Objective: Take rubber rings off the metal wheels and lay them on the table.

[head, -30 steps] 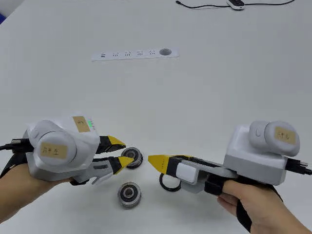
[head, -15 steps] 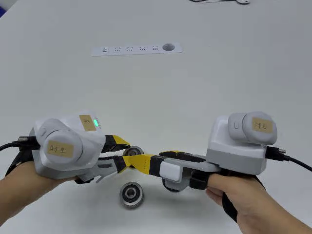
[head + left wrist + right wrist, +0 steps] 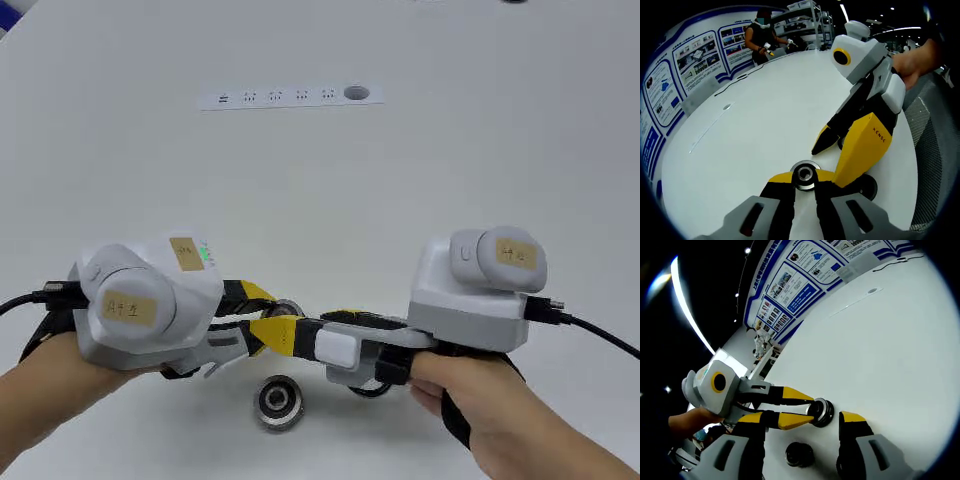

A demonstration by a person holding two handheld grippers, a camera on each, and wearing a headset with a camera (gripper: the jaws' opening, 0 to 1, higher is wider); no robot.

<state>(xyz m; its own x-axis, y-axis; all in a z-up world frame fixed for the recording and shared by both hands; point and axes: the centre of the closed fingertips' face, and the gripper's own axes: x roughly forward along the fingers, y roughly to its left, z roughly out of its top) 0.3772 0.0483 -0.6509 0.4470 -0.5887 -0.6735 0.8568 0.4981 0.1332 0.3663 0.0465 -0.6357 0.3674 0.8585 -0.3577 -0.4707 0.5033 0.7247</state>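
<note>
Risk check: left tongs (image 3: 805, 179) are clenched on a wheel (image 3: 821, 412) at the near side of the table (image 3: 400, 180); its ring looks still on. Right tongs (image 3: 828, 419) are released, tips straddling that wheel from the right. If they bite metal instead of rubber, they slip. A skewed pull could twist the wheel out and it rolls. Tips are crowded and may clash. Second wheel (image 3: 279, 400) lies just nearer.
</note>
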